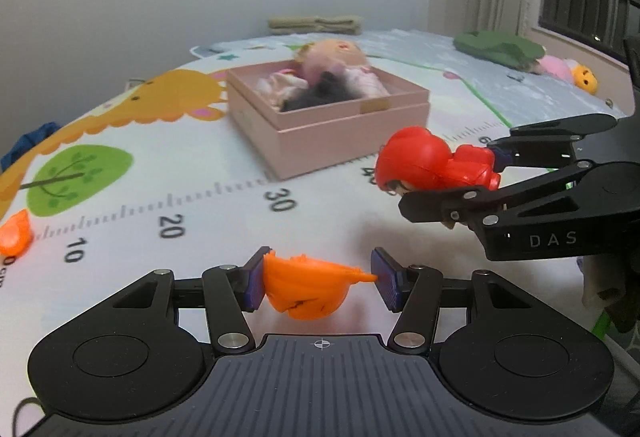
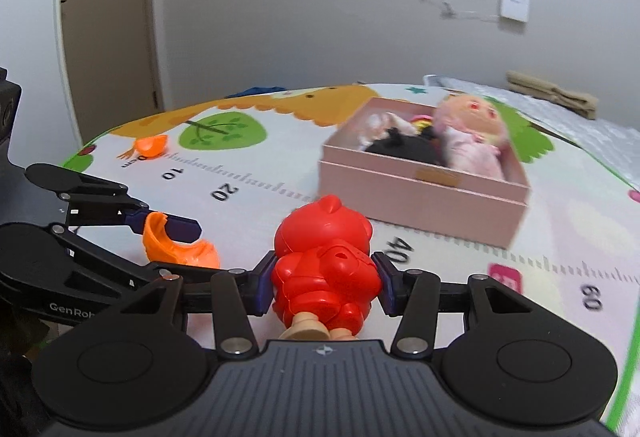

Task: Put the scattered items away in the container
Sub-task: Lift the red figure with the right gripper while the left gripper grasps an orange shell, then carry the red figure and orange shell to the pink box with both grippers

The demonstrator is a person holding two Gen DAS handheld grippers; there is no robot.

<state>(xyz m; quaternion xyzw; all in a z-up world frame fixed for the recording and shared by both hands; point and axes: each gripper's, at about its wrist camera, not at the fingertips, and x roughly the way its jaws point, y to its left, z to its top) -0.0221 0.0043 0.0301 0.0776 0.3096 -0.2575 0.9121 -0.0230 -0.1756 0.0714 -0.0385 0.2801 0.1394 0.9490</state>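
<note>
- The right gripper (image 2: 325,283) is clamped on the torso of a red plastic figure (image 2: 326,265), pads pressed on both flanks, its tan feet toward the camera and its round head pointing ahead at the pink box (image 2: 424,193).
- The left gripper (image 1: 318,283) holds an orange plastic shell piece (image 1: 308,287) across its width: the left pad sits flat on the broad end, and the right pad meets only the thin pointed tip.
- Both toys look like light, rigid, glossy moulded plastic. The figure's waist seems the steadier place to grip; the shell's tapered tip looks likely to slip or pivot.
- The box lies ahead of both grippers on the play mat (image 1: 160,197), already holding a blonde doll (image 1: 340,65) and a dark soft item.
- A second orange piece (image 2: 151,145) lies far ahead-left of the right gripper, near the mat's edge.
- Motion blur softens the box contents; the dark item cannot be identified, and the figure's face is hidden from the right wrist view.
</note>
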